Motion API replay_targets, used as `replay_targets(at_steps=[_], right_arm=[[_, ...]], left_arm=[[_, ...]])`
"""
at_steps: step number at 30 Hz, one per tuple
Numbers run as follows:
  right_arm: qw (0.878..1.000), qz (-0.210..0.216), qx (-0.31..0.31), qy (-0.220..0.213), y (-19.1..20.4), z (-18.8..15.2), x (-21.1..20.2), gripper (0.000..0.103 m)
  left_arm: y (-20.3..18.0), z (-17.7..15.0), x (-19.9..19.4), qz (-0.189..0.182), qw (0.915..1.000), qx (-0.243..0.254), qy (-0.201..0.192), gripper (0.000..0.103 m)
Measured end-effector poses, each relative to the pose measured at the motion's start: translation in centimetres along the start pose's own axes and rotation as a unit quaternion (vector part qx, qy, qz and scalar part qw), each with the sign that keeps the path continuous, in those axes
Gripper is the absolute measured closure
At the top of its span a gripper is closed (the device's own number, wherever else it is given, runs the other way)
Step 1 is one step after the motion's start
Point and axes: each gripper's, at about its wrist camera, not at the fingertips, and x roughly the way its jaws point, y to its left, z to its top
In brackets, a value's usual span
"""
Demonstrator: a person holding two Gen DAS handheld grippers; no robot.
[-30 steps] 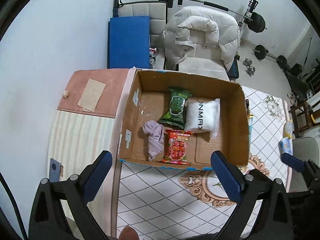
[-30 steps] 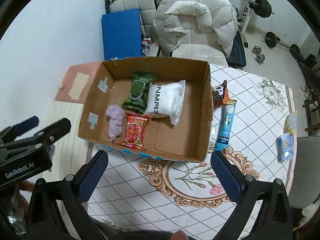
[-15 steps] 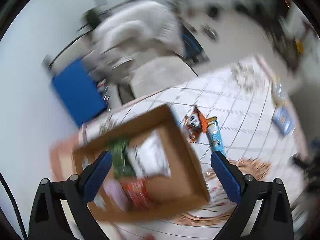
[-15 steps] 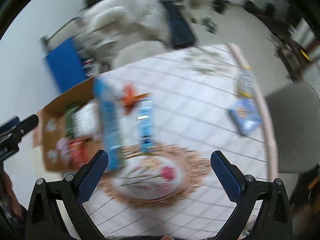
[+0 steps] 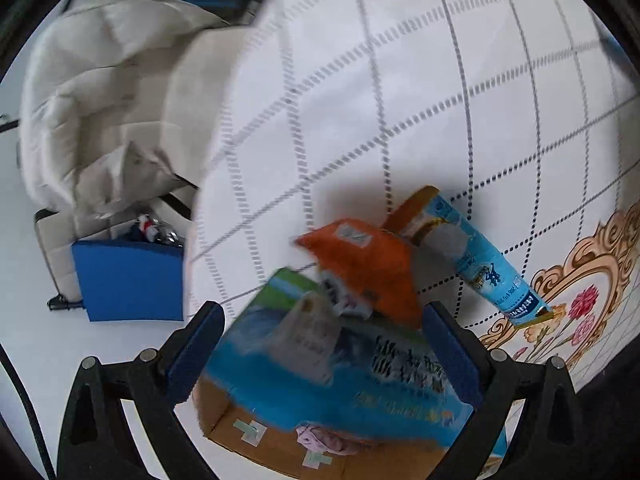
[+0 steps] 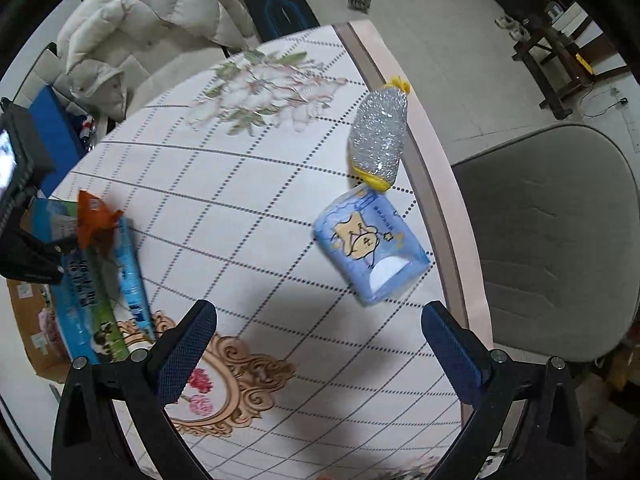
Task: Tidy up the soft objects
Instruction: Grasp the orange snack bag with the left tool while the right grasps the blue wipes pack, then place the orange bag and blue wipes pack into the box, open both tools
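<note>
My left gripper (image 5: 322,350) is open, hovering over the blue-printed right wall of the cardboard box (image 5: 320,364). Just beyond that wall an orange snack packet (image 5: 362,268) lies on the table beside a long light-blue packet (image 5: 480,264). A purple cloth (image 5: 320,438) shows inside the box. My right gripper (image 6: 320,350) is open above the tablecloth. Ahead of it and apart lies a blue tissue pack (image 6: 372,248), with a silver mesh pack with yellow ends (image 6: 378,136) behind it. The right wrist view also shows the orange packet (image 6: 94,220), the light-blue packet (image 6: 130,272), the box (image 6: 76,304) and the left gripper's body (image 6: 24,240) at far left.
The table edge (image 6: 436,184) runs close to the right of the tissue pack, with a grey chair (image 6: 552,240) just past it. A white padded jacket (image 6: 140,12) lies over a seat behind the table. A blue pad (image 5: 128,280) stands on the floor.
Both views swung right, away from the box's inside. The left gripper came down close over the box's right wall. The right gripper now faces the tissue pack near the table's right edge.
</note>
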Motion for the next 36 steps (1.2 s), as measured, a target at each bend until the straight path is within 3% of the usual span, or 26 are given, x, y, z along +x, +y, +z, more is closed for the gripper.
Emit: replay_targets(at_steps=[5, 7, 9, 15, 17, 19, 21, 24, 25, 33, 36], right_arm=[[1.0, -0.013, 0.001, 0.029, -1.0, 2.2, 3.3, 0.0], [0.999, -0.015, 0.005, 0.045, -1.4, 3.1, 5.2, 0.0], [0.998, -0.017, 0.007, 0.057, -1.9, 3.7, 6.9, 0.0], [0.994, -0.029, -0.023, 0.102, -2.4, 4.7, 12.0, 0.0], [0.994, -0.035, -0.027, 0.098, -2.5, 4.7, 12.8, 0.0], [0.995, -0.028, -0.02, 0.095, -2.5, 4.4, 13.0, 0.013], [0.996, -0.024, -0.011, 0.088, -2.5, 3.8, 12.5, 0.038], [0.997, -0.018, 0.007, 0.075, -2.3, 2.9, 11.2, 0.06], [0.997, -0.008, 0.015, 0.072, -2.2, 2.5, 10.7, 0.063], [0.997, 0.056, 0.023, 0.044, 1.3, -0.8, 6.1, 0.068], [0.997, 0.076, 0.006, 0.027, 4.3, -2.1, 3.5, 0.068]], left_arm=[[-1.4, 1.4, 3.1, -0.003, 0.9992, 0.021, 0.035, 0.002], [-1.8, 1.4, 3.6, 0.002, 0.9993, 0.023, 0.029, 0.009], [-1.8, 1.3, 3.7, 0.005, 0.9996, 0.013, 0.024, 0.052], [-1.3, 1.1, 1.8, -0.016, 0.9985, -0.042, -0.031, 0.055], [-1.6, 0.9, 1.0, -0.034, 0.9963, -0.061, -0.049, 0.055], [-1.9, 0.7, 0.6, -0.046, 0.994, -0.08, -0.059, 0.055], [-2.5, 0.4, 0.2, -0.061, 0.9909, -0.1, -0.066, 0.055], [-2.4, -0.4, -0.4, -0.082, 0.9832, -0.136, -0.09, 0.055], [-2.3, -0.8, -0.6, -0.094, 0.9793, -0.15, -0.097, 0.055], [-0.6, -4.9, -4.1, -0.128, 0.9517, -0.226, -0.163, 0.058], [0.2, -8.1, -6.3, -0.15, 0.9322, -0.264, -0.196, 0.058]])
